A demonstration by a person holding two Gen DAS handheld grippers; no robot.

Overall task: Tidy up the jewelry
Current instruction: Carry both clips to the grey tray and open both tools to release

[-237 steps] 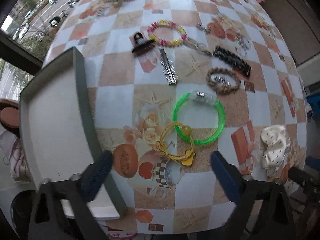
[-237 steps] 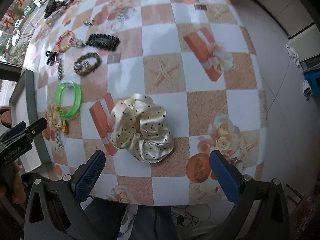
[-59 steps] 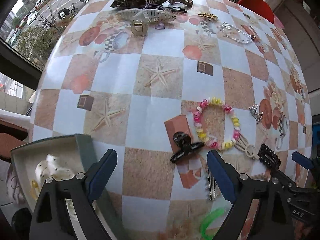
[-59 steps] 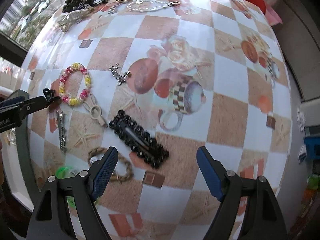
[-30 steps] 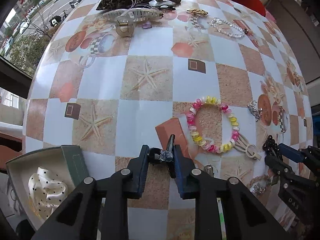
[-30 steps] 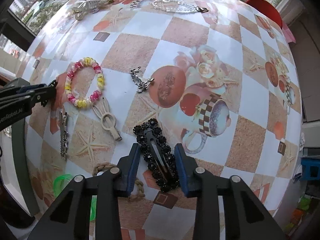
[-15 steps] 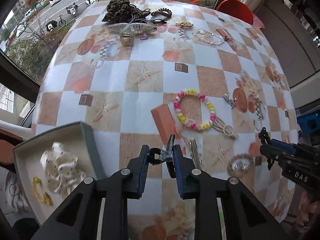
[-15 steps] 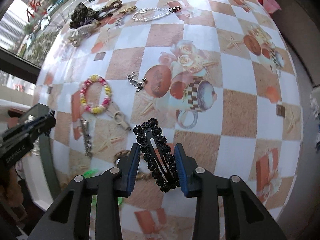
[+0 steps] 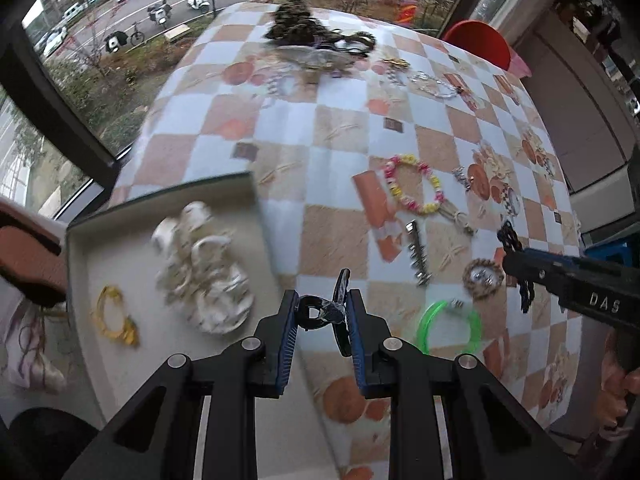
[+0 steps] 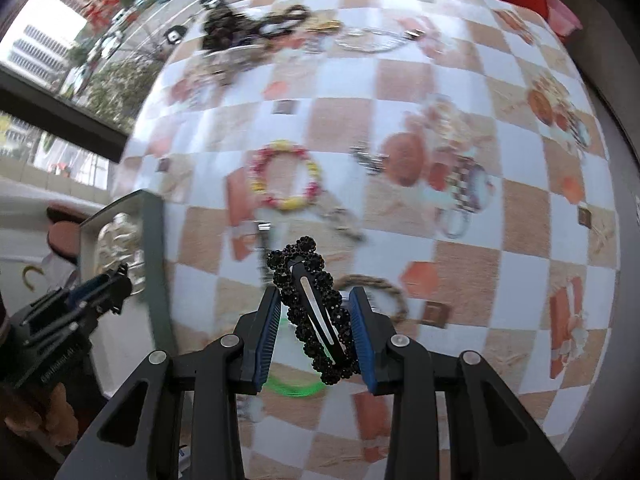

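Note:
My left gripper [image 9: 321, 312] is shut on a small black claw clip [image 9: 325, 309], lifted over the table beside the grey tray [image 9: 120, 264]. In the tray lie a cream dotted scrunchie [image 9: 204, 268] and a yellow hair tie [image 9: 114, 316]. My right gripper [image 10: 314, 320] is shut on a black beaded snap clip [image 10: 316, 312], held above the table; it also shows at the right of the left wrist view [image 9: 520, 268]. On the checked cloth lie a pink-yellow bead bracelet [image 9: 414, 190], a silver clip [image 9: 418, 256], a green bangle [image 9: 448, 326] and a braided brown bracelet [image 9: 482, 278].
At the table's far edge lies a heap of dark hair accessories [image 9: 308, 32], with a silver chain [image 9: 436, 84] to its right. A red chair [image 9: 478, 40] stands behind the table. Windows run along the left. A hand [image 10: 36, 420] grips the left tool.
Both grippers have risen with their clips. The left one has moved toward the tray, which now fills more of its view. The right one has swung left too.

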